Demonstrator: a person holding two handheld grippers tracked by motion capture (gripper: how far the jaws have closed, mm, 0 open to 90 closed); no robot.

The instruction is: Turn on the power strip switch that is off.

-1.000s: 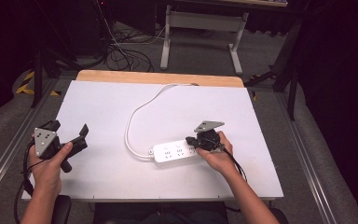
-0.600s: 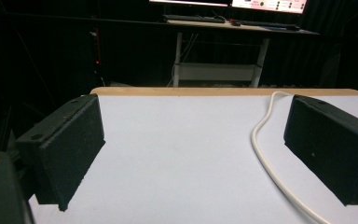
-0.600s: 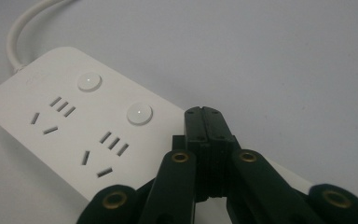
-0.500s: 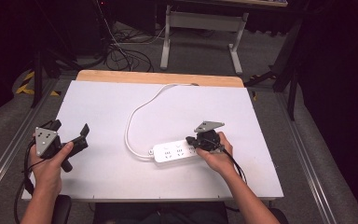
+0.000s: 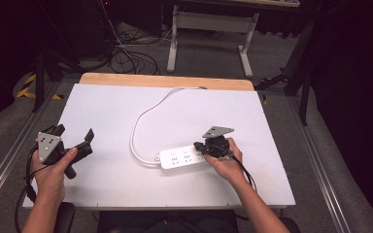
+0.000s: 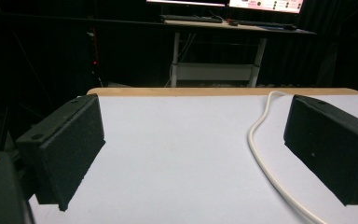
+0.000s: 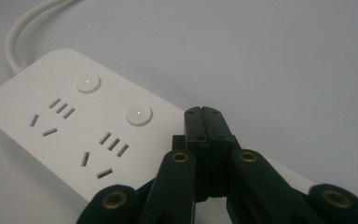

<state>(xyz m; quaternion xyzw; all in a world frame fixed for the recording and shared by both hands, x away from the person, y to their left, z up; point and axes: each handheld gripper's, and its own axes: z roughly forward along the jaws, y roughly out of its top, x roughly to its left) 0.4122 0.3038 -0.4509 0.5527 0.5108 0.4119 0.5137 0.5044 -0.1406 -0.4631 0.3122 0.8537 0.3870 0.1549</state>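
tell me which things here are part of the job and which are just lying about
Part of the job:
- power strip, white, flat on the table
- its white cord, looping toward the far edge
- right gripper, jaws together over the strip's near end

Just there:
- left gripper, jaws apart, nothing between them
- white table
- desk frame behind
- floor cables

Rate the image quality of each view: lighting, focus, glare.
High view: white table evenly and brightly lit, surroundings dark, overall slightly soft. Left gripper view: table sharp, the near pads a little soft, monitors at the top edge glare. Right gripper view: power strip fairly crisp up close, its cable blurring with distance, the shut claw dark against it.
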